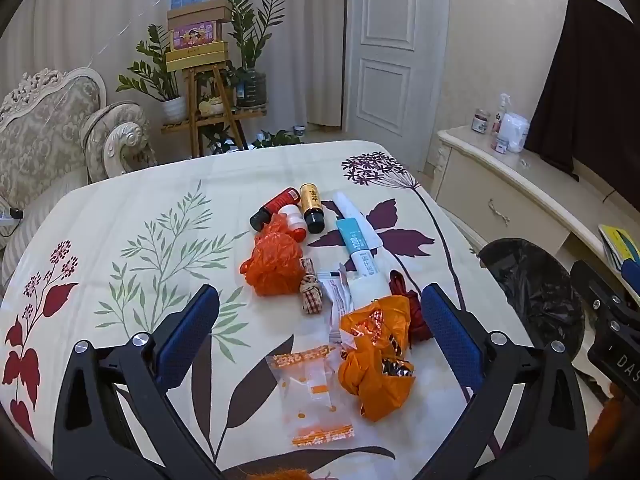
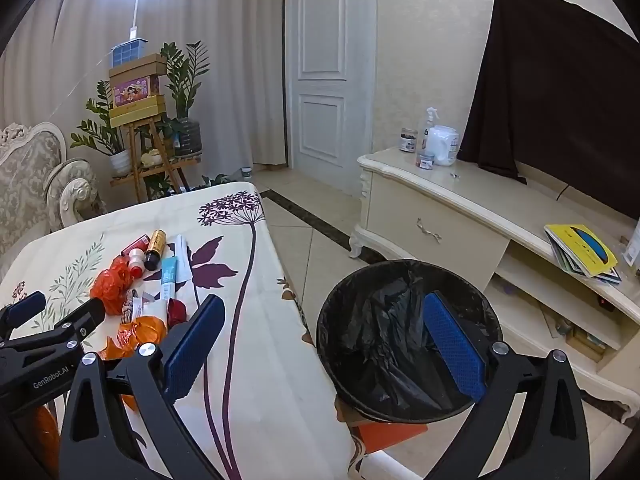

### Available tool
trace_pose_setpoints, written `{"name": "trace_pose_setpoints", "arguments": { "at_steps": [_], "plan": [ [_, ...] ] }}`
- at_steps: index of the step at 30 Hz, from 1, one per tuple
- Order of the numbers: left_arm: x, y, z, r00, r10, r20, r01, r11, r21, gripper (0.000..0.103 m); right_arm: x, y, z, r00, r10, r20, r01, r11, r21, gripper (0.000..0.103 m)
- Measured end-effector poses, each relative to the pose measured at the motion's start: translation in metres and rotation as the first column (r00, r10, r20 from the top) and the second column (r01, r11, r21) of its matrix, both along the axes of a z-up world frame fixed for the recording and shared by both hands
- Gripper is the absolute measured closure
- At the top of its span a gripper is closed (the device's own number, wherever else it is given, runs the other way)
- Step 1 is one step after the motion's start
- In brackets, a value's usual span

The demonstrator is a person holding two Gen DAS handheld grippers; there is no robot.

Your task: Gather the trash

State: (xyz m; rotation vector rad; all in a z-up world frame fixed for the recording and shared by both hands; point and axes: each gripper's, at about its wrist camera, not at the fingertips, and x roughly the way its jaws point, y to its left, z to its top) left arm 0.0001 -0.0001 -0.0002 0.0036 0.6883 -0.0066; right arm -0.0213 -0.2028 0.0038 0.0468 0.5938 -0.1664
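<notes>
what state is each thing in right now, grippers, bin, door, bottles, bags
left gripper: open, holding nothing
right gripper: open, holding nothing
trash bin: lined with a black bag, no trash seen inside
door: closed
gold bottle: capped, lying on its side
red bottle: capped, lying on its side
orange bags: crumpled on the table
clear wrapper: lying flat

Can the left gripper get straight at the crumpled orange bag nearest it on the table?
Probably yes. The left gripper is open, and the crumpled orange bag lies between its fingers' line of sight on the tablecloth. Only a clear wrapper lies beside it; nothing covers it.
</notes>
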Motion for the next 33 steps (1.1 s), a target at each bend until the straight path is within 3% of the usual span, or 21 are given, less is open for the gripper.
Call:
{"name": "trace_pose_setpoints", "arguments": {
  "at_steps": [5, 25, 26, 28, 29, 33],
  "plan": [
    [0.005, -0.003, -0.002, 0.999, -0.004, -0.038, 0.004, 1.000, -0.006, 0.005, 0.001, -0.001, 0.002, 1.000, -0.001, -0.004, 0.001, 1.000, 0.003, 0.006],
    [0.009, -0.007, 0.001, 0.997, -0.051, -0.061, 0.051, 0.999, -0.009, 0.006, 0.003, -0.002, 0.007, 1.000, -0.007, -0.001, 0.007, 1.000, 0.008, 0.006],
    [0.010, -0.007, 0.001, 0.996, -0.055, -0.064, 0.055, 0.998, -0.009, 0.006, 0.004, -0.003, 0.007, 1.000, -0.007, -0.001, 0.007, 1.000, 0.009, 0.006],
    [0.010, -0.009, 0.000, 0.996, -0.056, -0.070, 0.056, 0.998, -0.005, 0.022, 0.005, -0.004, 0.007, 1.000, -0.008, -0.003, 0.008, 1.000, 0.010, 0.006],
    [0.011, -0.009, 0.000, 0.995, -0.057, -0.077, 0.057, 0.998, -0.002, 0.024, 0.006, -0.004, 0.008, 1.000, -0.008, -0.003, 0.008, 1.000, 0.011, 0.006],
    [0.011, -0.007, 0.000, 0.995, -0.052, -0.080, 0.050, 0.999, -0.021, 0.024, 0.005, -0.004, 0.007, 1.000, -0.005, 0.001, 0.005, 1.000, 0.008, 0.006]
  ]
}}
